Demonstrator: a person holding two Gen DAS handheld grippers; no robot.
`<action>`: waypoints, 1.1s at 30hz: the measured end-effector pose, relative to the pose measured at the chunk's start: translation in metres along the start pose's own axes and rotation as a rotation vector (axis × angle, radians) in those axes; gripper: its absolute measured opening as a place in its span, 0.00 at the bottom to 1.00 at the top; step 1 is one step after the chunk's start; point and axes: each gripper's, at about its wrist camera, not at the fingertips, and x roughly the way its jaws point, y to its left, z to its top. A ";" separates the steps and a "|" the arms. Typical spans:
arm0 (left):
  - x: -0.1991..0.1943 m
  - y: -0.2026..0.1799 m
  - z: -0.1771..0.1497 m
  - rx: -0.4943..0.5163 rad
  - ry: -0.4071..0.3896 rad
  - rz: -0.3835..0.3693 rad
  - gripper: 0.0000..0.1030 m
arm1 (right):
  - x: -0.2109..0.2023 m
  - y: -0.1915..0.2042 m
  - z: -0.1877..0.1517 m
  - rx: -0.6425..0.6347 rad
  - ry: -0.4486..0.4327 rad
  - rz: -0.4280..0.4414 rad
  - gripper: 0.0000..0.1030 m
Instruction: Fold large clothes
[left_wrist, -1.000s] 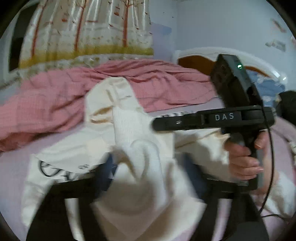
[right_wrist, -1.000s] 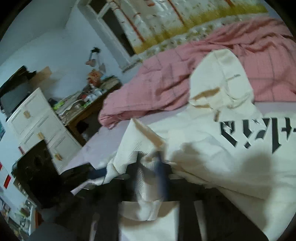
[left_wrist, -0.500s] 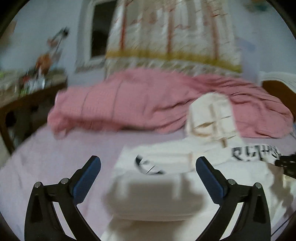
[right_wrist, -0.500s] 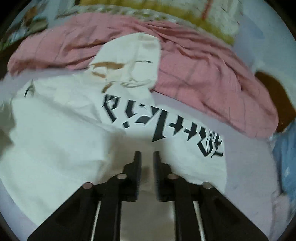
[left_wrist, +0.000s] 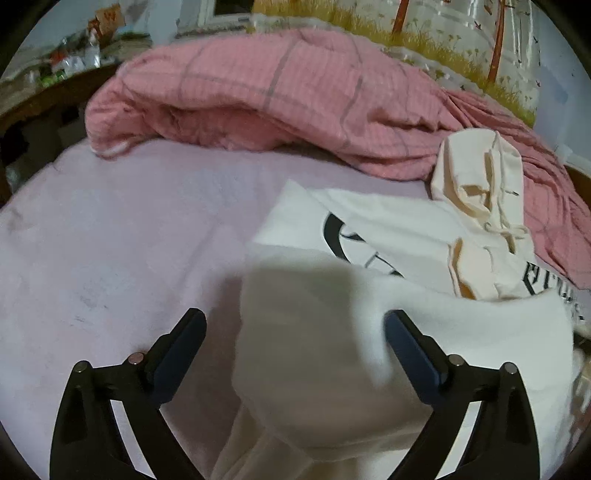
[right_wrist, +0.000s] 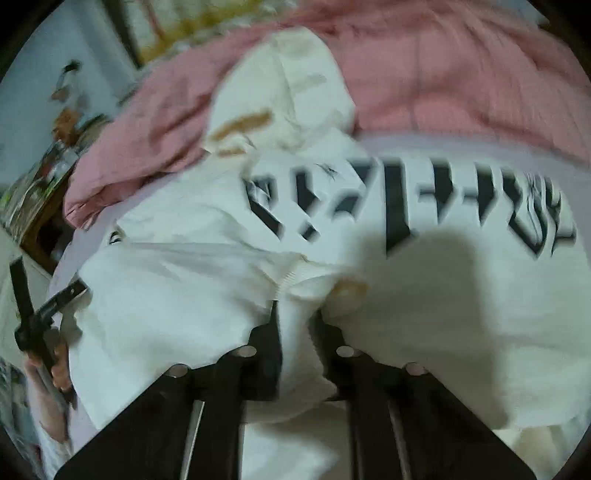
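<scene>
Jaws spread wide on the left gripper (left_wrist: 295, 325), which hangs over the near edge of a cream hoodie (left_wrist: 388, 332) without pinching it, while the right gripper (right_wrist: 297, 325) has just been closing and now clamps a ribbed fold of the same garment between its fingers. On the lilac bedsheet (left_wrist: 110, 240), the hoodie lies flat with its black lettering (right_wrist: 406, 210) face up; its long axis runs away from both cameras, the hood (left_wrist: 480, 177) pointing to the far side of the bed and resting against a rumpled pink checked quilt (left_wrist: 277, 85). One sleeve appears folded across the body, its white cuff at the right gripper's tips. At the left edge of the right wrist view, a hand (right_wrist: 48, 384) holds the other tool's handle, blurred
</scene>
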 end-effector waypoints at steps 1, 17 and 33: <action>-0.003 -0.001 -0.001 0.009 -0.018 0.014 0.95 | -0.012 0.006 0.002 -0.008 -0.081 -0.040 0.10; -0.040 0.009 0.018 -0.031 -0.181 0.043 1.00 | 0.006 -0.034 0.004 0.035 -0.018 -0.306 0.10; 0.042 0.003 0.039 0.003 0.000 0.035 0.05 | -0.029 -0.003 0.032 -0.012 -0.258 -0.379 0.10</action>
